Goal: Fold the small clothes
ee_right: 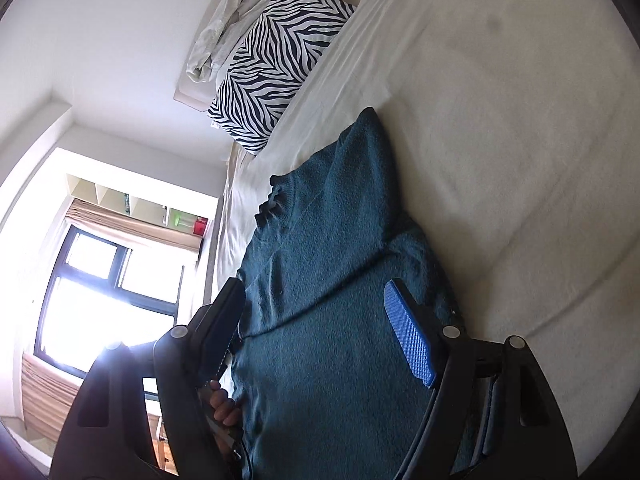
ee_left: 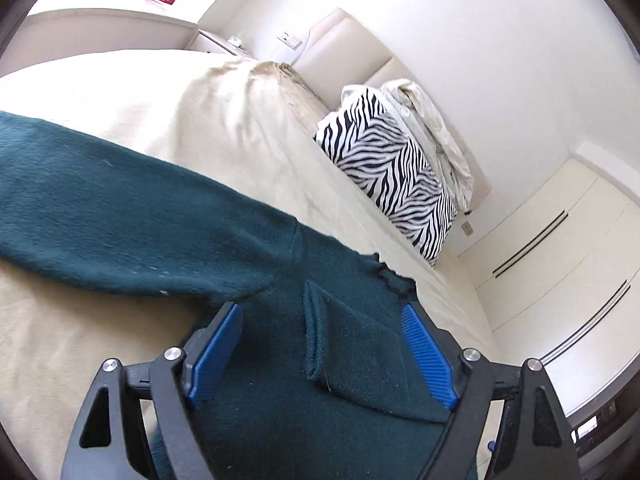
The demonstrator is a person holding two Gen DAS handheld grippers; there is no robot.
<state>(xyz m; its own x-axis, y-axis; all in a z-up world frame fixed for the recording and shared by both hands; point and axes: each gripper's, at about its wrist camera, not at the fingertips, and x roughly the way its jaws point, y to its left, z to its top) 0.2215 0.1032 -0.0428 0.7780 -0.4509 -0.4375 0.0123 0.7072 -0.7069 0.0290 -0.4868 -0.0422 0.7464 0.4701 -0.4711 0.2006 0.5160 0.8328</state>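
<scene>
A dark teal knit sweater [ee_left: 132, 220] lies on the cream bed. In the left wrist view one sleeve stretches out to the left and a folded sleeve cuff [ee_left: 352, 344] lies on the body between my fingers. My left gripper [ee_left: 320, 316] is open, just above the sweater near its frilled collar [ee_left: 394, 280]. In the right wrist view the sweater [ee_right: 332, 264] runs away from me, collar [ee_right: 272, 200] at the far left. My right gripper [ee_right: 312, 296] is open over the sweater's body, with one sleeve folded across it.
A zebra-print pillow [ee_left: 392, 172] and a crumpled cream cloth [ee_left: 432, 120] lie at the head of the bed [ee_right: 520, 140]. The pillow also shows in the right wrist view [ee_right: 276, 56]. A window [ee_right: 104, 292] is beyond the bed's left side. White wardrobe doors [ee_left: 560, 260] stand at the right.
</scene>
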